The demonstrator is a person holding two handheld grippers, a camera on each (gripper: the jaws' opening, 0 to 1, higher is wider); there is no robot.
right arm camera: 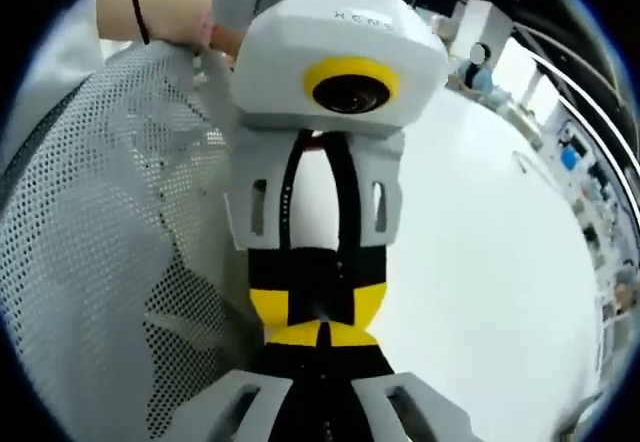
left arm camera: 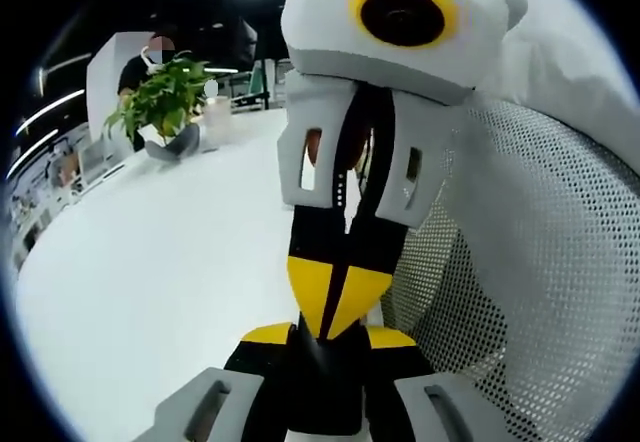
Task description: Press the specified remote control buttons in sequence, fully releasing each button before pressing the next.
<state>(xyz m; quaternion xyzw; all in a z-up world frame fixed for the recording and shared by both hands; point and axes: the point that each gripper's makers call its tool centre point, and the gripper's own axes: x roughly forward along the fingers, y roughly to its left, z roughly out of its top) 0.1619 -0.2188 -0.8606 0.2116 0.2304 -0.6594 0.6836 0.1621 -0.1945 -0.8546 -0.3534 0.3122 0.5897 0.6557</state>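
Left gripper (left arm camera: 326,340) and right gripper (left arm camera: 336,307) meet nose to nose, each with its jaws pressed together, over a white table (left arm camera: 150,292). Potted plant (left arm camera: 165,102) far back, mesh chair back (left arm camera: 540,262) beside. Remote's whereabouts: can't tell.

Directly ahead of you the other white-and-yellow hand-held gripper (left arm camera: 340,292) blocks the way, tip to tip. A white mesh chair back (left arm camera: 530,292) walls off one side. The white bench (left arm camera: 150,272) lies open beyond, until the green potted plant (left arm camera: 165,102) at its far edge.
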